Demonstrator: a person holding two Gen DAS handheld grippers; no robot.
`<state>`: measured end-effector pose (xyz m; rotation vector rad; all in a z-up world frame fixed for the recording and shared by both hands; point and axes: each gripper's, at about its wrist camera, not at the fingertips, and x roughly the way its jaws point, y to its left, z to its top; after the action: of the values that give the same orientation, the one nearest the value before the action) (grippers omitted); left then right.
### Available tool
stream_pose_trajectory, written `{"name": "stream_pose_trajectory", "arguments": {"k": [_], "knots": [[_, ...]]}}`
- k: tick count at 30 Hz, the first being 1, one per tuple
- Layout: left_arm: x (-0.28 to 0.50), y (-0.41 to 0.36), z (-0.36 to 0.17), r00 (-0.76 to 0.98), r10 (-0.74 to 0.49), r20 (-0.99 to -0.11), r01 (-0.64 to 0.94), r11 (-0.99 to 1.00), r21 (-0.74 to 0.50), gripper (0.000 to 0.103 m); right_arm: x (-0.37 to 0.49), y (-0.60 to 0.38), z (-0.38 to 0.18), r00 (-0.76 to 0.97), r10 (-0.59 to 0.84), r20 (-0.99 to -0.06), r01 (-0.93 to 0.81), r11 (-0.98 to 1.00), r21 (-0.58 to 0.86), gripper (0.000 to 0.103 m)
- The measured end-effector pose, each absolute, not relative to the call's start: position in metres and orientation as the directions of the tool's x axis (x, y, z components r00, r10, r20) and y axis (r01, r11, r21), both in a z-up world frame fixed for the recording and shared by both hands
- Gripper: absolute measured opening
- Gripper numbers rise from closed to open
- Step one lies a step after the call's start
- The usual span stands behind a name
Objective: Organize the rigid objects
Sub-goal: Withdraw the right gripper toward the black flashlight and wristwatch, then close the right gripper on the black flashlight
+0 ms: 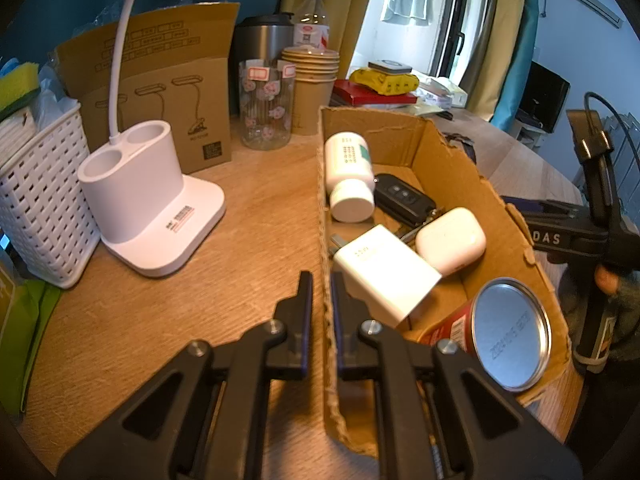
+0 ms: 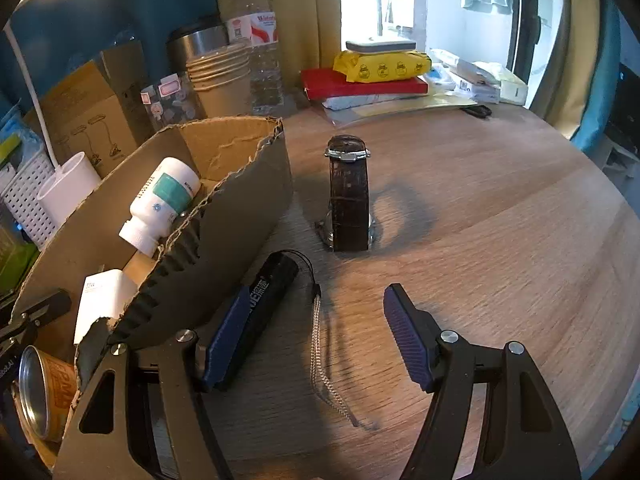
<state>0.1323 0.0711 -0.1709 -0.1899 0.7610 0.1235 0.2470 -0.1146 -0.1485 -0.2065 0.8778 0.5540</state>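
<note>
Wooden tabletop (image 2: 480, 240) stretched under both tools. Left gripper (image 1: 322, 292) pinched the near wall of the cardboard box (image 1: 452, 152), its fingers closed on the cardboard. Inside lay a pill bottle (image 1: 348, 176), car key (image 1: 404, 198), charger (image 1: 384, 276), earbud case (image 1: 450, 240) and can (image 1: 508, 336). Right gripper (image 2: 316, 332) stood wide open, a black flashlight (image 2: 264, 308) touching its left finger and a watch (image 2: 348, 196) ahead.

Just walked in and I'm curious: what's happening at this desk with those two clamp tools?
A person is tidying small hard items into a torn cardboard box. The left gripper is pinched on the box's near wall, steadying it. The right gripper is open above the table, beside a black cylindrical flashlight with a chain. A brown leather-strap wristwatch also waits outside. A white pill bottle and a red tin can are already inside.
</note>
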Motion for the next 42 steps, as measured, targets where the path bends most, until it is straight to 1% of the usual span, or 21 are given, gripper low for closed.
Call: {"name": "stream_pose_trajectory", "arguments": {"k": [7, 11, 14, 18, 20, 24, 30, 36, 37, 38, 39, 40, 41, 42], "knots": [[0.132, 0.071, -0.171, 0.718, 0.042, -0.694, -0.179, 0.976, -0.126, 0.009, 0.249, -0.117, -0.147, 0.506, 0.367, -0.781, -0.533, 0.845, 0.052, 0.073], [0.132, 0.071, -0.171, 0.718, 0.042, -0.695, -0.179, 0.976, -0.126, 0.009, 0.252, -0.125, -0.149, 0.52, 0.304, -0.798, -0.502, 0.865, 0.003, 0.073], [0.132, 0.071, -0.171, 0.718, 0.042, -0.694, -0.179, 0.976, -0.126, 0.009, 0.254, -0.132, -0.147, 0.507, 0.349, -0.788, -0.507, 0.86, 0.055, 0.073], [0.132, 0.071, -0.171, 0.718, 0.043, -0.694, -0.179, 0.976, -0.125, 0.009, 0.245, -0.122, -0.144, 0.483, 0.421, -0.768, -0.573, 0.815, 0.086, 0.073], [0.132, 0.071, -0.171, 0.718, 0.043, -0.694, -0.179, 0.976, -0.125, 0.009, 0.242, -0.114, -0.148, 0.449, 0.446, -0.774, -0.608, 0.788, 0.101, 0.073], [0.133, 0.07, -0.171, 0.717, 0.042, -0.696, -0.179, 0.976, -0.126, 0.009, 0.244, -0.11, -0.156, 0.426, 0.431, -0.795, -0.609, 0.787, 0.101, 0.073], [0.133, 0.071, -0.172, 0.717, 0.042, -0.695, -0.178, 0.976, -0.125, 0.009, 0.246, -0.113, -0.158, 0.463, 0.36, -0.81, -0.575, 0.817, 0.034, 0.073], [0.133, 0.07, -0.172, 0.718, 0.042, -0.695, -0.177, 0.976, -0.124, 0.009, 0.248, -0.11, -0.157, 0.478, 0.375, -0.794, -0.583, 0.812, 0.032, 0.071], [0.133, 0.071, -0.172, 0.718, 0.043, -0.695, -0.177, 0.976, -0.123, 0.009, 0.249, -0.107, -0.158, 0.472, 0.372, -0.799, -0.588, 0.808, 0.029, 0.069], [0.134, 0.071, -0.172, 0.717, 0.042, -0.696, -0.177, 0.977, -0.123, 0.009, 0.25, -0.105, -0.159, 0.467, 0.37, -0.803, -0.591, 0.806, 0.028, 0.063], [0.133, 0.071, -0.172, 0.717, 0.043, -0.696, -0.177, 0.977, -0.123, 0.009, 0.249, -0.104, -0.159, 0.469, 0.369, -0.803, -0.594, 0.804, 0.022, 0.062], [0.134, 0.071, -0.172, 0.717, 0.042, -0.696, -0.177, 0.976, -0.123, 0.009, 0.249, -0.103, -0.159, 0.463, 0.378, -0.802, -0.601, 0.798, 0.029, 0.054], [0.134, 0.071, -0.172, 0.717, 0.042, -0.696, -0.178, 0.976, -0.123, 0.009, 0.248, -0.103, -0.159, 0.461, 0.382, -0.801, -0.605, 0.795, 0.03, 0.048], [0.134, 0.07, -0.172, 0.717, 0.043, -0.696, -0.177, 0.976, -0.123, 0.009, 0.248, -0.103, -0.159, 0.464, 0.378, -0.801, -0.605, 0.796, 0.025, 0.046]]}}
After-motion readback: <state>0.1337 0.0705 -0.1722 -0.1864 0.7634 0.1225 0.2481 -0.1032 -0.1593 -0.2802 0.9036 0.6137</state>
